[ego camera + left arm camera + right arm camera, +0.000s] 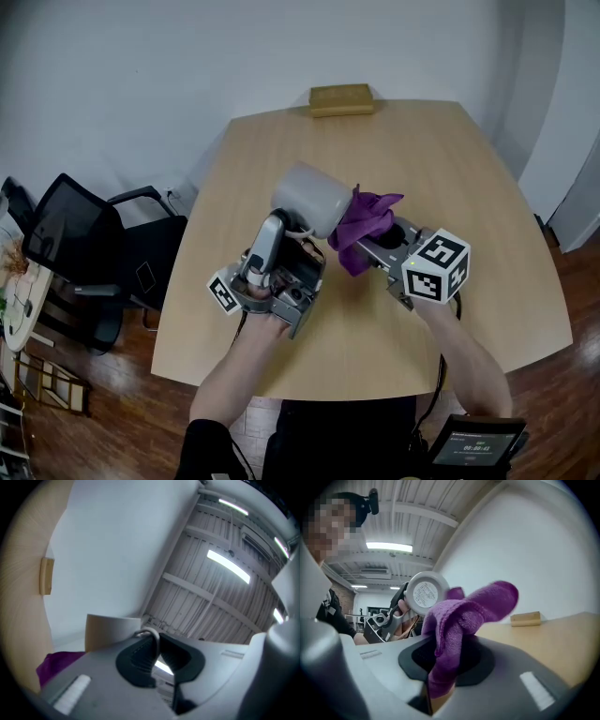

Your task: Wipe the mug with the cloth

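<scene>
A light grey mug (pixel 309 199) is lifted above the wooden table (pixel 469 178), lying on its side. My left gripper (pixel 300 234) is shut on its handle (pixel 149 633), and the mug's wall (pixel 112 632) shows just past the jaws. My right gripper (pixel 377 246) is shut on a purple cloth (pixel 364 225). The bunched cloth touches or nearly touches the mug's right end. In the right gripper view the cloth (pixel 464 616) rises from between the jaws, and the mug's round base (pixel 423 594) faces the camera right behind it.
A wooden block (pixel 341 99) lies at the table's far edge. A black office chair (pixel 84 253) stands left of the table. A small screen device (pixel 473 445) hangs at the person's waist.
</scene>
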Action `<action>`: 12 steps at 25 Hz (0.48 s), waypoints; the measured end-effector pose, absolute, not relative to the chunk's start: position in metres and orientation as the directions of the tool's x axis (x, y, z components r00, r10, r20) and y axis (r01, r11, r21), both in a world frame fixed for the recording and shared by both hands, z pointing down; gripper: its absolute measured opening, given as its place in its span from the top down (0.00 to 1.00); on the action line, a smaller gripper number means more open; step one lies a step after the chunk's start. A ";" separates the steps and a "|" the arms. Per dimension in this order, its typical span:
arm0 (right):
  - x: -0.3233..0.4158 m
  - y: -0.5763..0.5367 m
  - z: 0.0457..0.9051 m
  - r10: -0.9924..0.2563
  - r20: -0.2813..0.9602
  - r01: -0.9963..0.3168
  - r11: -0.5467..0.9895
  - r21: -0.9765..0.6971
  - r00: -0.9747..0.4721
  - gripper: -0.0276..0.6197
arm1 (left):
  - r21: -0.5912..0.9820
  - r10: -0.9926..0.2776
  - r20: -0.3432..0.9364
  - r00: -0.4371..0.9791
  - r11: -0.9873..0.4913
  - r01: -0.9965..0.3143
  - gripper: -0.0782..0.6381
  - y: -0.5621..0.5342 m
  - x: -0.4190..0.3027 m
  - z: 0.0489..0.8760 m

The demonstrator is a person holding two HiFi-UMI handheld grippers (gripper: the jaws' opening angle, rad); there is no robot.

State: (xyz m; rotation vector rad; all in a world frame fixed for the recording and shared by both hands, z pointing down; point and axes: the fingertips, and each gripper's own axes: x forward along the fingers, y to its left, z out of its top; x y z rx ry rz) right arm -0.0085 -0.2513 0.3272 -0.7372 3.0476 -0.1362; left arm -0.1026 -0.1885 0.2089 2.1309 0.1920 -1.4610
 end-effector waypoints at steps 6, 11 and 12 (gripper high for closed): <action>-0.008 -0.197 0.272 -0.246 -0.199 -0.261 0.964 0.057 -0.949 0.84 | 0.357 -0.212 -0.900 0.380 -0.859 0.366 0.83 -0.194 -0.112 0.216; -0.035 -0.182 0.272 -0.197 -0.165 -0.216 0.971 0.103 -0.966 0.84 | 0.358 -0.192 -0.896 0.400 -0.847 0.394 0.83 -0.191 -0.105 0.213; -0.035 -0.186 0.273 -0.209 -0.162 -0.224 0.971 0.084 -0.964 0.84 | 0.354 -0.184 -0.896 0.404 -0.844 0.402 0.83 -0.189 -0.104 0.211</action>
